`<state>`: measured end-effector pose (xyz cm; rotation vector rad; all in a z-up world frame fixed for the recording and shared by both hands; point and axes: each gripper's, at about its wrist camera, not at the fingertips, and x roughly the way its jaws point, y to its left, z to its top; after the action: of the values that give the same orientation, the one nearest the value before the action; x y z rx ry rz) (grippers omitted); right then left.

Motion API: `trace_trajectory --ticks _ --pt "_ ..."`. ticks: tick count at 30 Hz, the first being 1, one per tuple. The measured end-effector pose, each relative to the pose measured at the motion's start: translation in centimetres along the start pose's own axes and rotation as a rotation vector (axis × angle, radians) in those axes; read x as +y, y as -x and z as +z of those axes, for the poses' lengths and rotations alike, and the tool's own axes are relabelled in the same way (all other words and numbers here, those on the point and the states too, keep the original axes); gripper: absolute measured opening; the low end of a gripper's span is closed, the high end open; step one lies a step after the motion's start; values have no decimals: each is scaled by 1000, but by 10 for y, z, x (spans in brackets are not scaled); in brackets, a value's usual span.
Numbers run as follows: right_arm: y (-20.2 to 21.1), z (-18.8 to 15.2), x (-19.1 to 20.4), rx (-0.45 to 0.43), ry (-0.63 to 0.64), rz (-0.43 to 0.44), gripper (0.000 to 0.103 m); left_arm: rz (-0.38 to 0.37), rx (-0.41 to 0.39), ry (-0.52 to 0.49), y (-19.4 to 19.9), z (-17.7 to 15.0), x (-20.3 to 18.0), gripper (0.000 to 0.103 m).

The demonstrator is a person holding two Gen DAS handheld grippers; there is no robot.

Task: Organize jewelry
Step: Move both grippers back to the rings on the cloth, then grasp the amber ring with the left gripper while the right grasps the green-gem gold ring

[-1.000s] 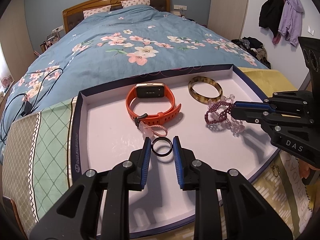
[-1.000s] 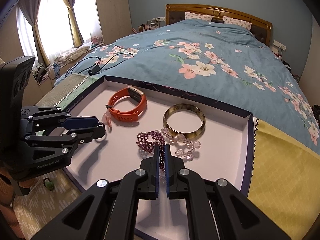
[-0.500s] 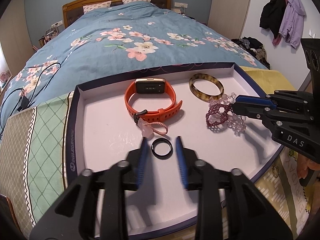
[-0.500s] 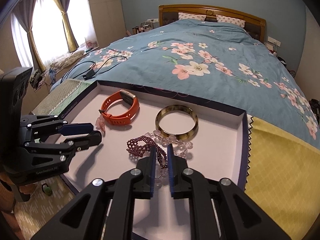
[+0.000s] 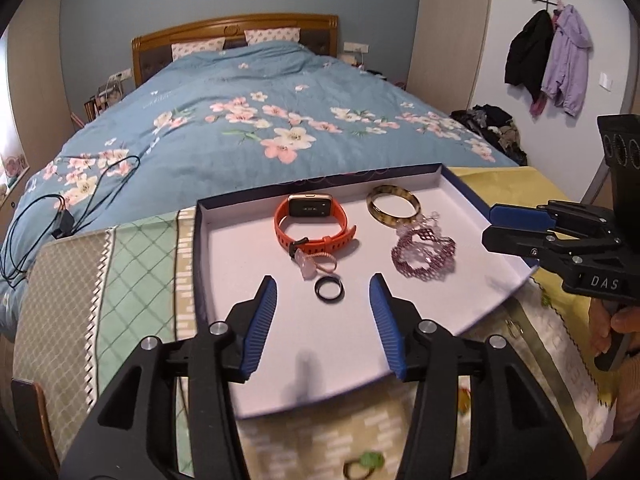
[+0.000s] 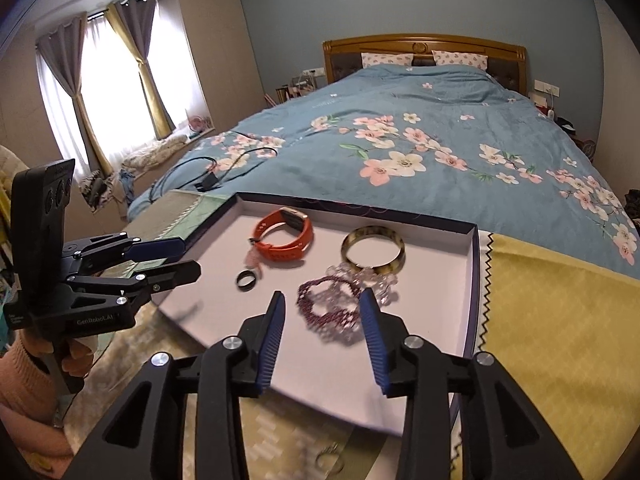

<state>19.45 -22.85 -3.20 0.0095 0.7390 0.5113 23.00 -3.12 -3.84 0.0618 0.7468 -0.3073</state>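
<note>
A white tray point(image 5: 224, 264) with a dark rim holds an orange smartwatch point(image 5: 312, 220), a tortoiseshell bangle point(image 5: 394, 204), a purple beaded bracelet point(image 5: 424, 254) over clear beads, a pink charm on a loop point(image 5: 314, 264) and a black ring point(image 5: 329, 289). My left gripper point(image 5: 322, 320) is open and empty, just short of the ring. My right gripper point(image 6: 324, 328) is open and empty, its fingers either side of the purple bracelet point(image 6: 330, 308). The ring point(image 6: 246, 280), watch point(image 6: 286, 236) and bangle point(image 6: 374, 250) also show in the right wrist view.
The tray point(image 6: 440, 320) rests on a patterned cloth point(image 5: 120, 280) at the foot of a blue floral bed point(image 5: 260, 128). A black cable and charger point(image 5: 60, 220) lie on the bed at left. A green ring point(image 5: 366, 462) and a metal ring point(image 6: 330, 458) lie on the cloth below the tray.
Both grippers opened wide and drew back and up from the tray. The right gripper let go of the purple bracelet; the left let go around the black ring.
</note>
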Motion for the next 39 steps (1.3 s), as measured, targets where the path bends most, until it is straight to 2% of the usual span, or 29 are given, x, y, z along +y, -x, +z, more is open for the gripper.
trace_trajectory --ticks 3,11,23,26,30,36,39 --pt "13 -7 0 -15 -15 11 38 -13 -21 -15 20 -11 -2 48" --pt "43 -36 -25 -37 -111 -42 39 -75 -37 -64 49 -42 -16 49" --pt "43 -82 -34 47 -166 -118 39 -155 12 -120 39 -60 -51 49" --pt "39 -87 -44 67 -191 -165 39 -164 28 -142 35 -63 -59 49" --pt "35 -90 -54 87 -225 -178 39 -175 50 -151 28 -66 -66 49" --pt "28 -91 -54 111 -204 -199 39 -198 90 -166 17 -70 -76 49" --pt "27 -91 -51 118 -182 -210 33 -207 104 -179 12 -71 -80 49"
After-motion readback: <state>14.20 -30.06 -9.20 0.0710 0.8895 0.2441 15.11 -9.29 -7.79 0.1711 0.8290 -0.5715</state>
